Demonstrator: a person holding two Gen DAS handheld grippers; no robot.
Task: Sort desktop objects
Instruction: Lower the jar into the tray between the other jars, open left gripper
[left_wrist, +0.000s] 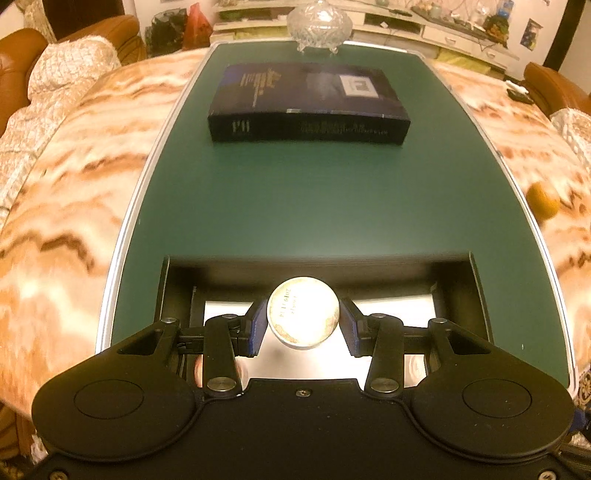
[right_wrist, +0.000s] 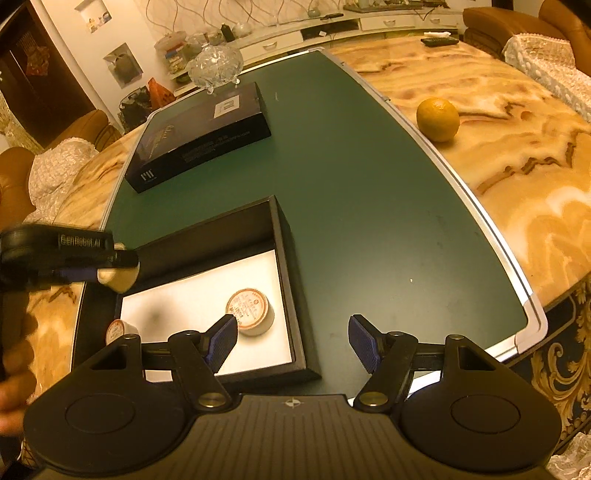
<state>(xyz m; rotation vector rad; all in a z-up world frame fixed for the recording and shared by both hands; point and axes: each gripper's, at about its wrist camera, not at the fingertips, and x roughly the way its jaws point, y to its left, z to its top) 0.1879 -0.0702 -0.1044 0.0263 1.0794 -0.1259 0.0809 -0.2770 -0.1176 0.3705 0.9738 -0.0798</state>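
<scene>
The left claw (left_wrist: 303, 320) grips a round white puck (left_wrist: 303, 312) between its blue pads (left_wrist: 258, 325), flat face up, and hangs over the open black box (right_wrist: 286, 258) on the green mat (right_wrist: 351, 221). Holding it by the sides keeps the puck level, so it can likely be set down flat on the box's white floor. Two matching pucks already lie there: one (right_wrist: 251, 312) near the right wall, another (right_wrist: 118, 329) at the left edge, half hidden. That suggests the box is the sorting bin for these pieces.

The right claw (right_wrist: 293, 341) is spread wide and holds nothing, low over the box's near right corner, clear of the drop. A dark book (left_wrist: 308, 103) lies farther back on the mat, a glass bowl (left_wrist: 318, 24) behind it. An orange (right_wrist: 438, 119) sits on the marble counter (right_wrist: 517, 166), off the mat, probably unsorted as yet
</scene>
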